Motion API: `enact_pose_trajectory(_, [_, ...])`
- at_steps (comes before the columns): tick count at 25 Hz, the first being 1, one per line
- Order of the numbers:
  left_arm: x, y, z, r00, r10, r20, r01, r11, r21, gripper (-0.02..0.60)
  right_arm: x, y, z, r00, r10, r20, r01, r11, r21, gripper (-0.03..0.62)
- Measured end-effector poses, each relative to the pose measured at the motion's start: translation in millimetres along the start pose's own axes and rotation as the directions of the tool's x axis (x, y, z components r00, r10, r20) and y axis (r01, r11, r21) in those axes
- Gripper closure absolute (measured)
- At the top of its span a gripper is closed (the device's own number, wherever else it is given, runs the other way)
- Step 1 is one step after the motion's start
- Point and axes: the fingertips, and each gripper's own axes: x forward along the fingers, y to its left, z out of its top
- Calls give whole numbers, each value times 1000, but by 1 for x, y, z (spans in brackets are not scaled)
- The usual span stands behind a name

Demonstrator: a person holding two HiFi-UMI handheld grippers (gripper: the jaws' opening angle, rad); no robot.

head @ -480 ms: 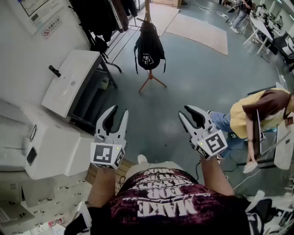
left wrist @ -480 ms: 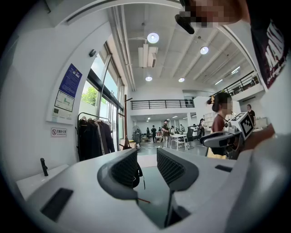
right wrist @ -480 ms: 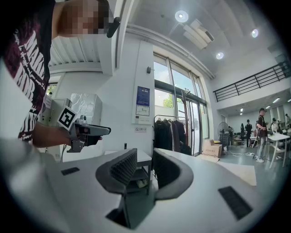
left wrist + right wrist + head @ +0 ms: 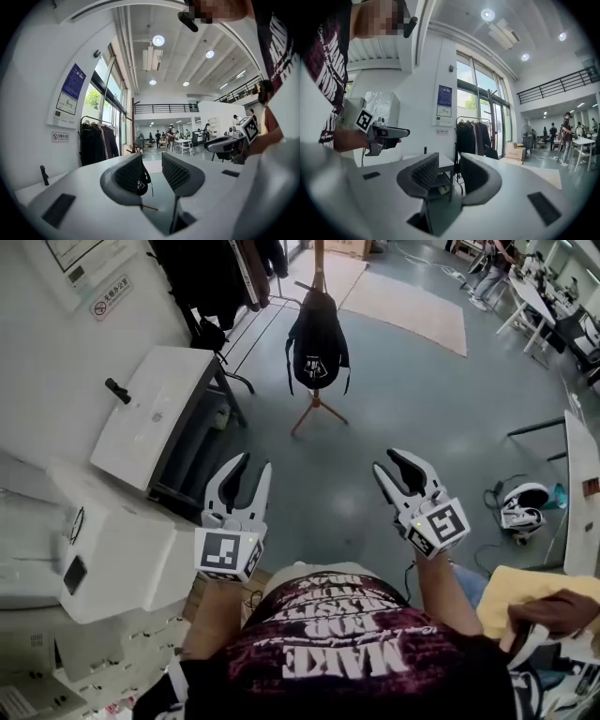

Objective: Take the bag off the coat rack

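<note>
Far ahead hangs the bag (image 4: 318, 351), straight down the coat rack (image 4: 317, 411). Left gripper (image 4: 251, 463) aims at it; right gripper (image 4: 386, 461) points aside. Both jaws are spread and empty.

I am in a big, bright room with a grey floor (image 4: 403, 418) and a tan rug (image 4: 412, 306) lying flat on it far ahead. On my left a white wall (image 4: 37, 352) has a white table (image 4: 155, 418) near it, and a rail of dark coats (image 4: 473, 136) stands by tall windows (image 4: 476, 98). Round lights (image 4: 158, 40) shine on the high ceiling (image 4: 187, 61), and a railing (image 4: 164, 108) runs along an upper level.
</note>
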Motion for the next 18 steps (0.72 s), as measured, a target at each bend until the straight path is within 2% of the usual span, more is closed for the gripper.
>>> enact_pose_trajectory(5, [4, 22, -7, 1000, -24, 5, 25, 1000, -12, 456, 10, 3, 7, 999, -49, 0, 49, 999, -10, 405])
enact_pose_trajectory(9, [4, 33, -18, 999, -36, -8, 36, 999, -8, 456, 13, 3, 5, 997, -81, -5, 81, 997, -17, 399])
enact_pose_trajectory(14, [13, 36, -32, 998, -46, -38, 45, 999, -25, 456, 16, 2, -5, 996, -84, -31, 83, 997, -4, 396])
enact_pose_trajectory(18, [33, 40, -31, 999, -40, -32, 40, 999, -14, 456, 25, -14, -12, 996, -86, -28, 87, 996, 17, 394])
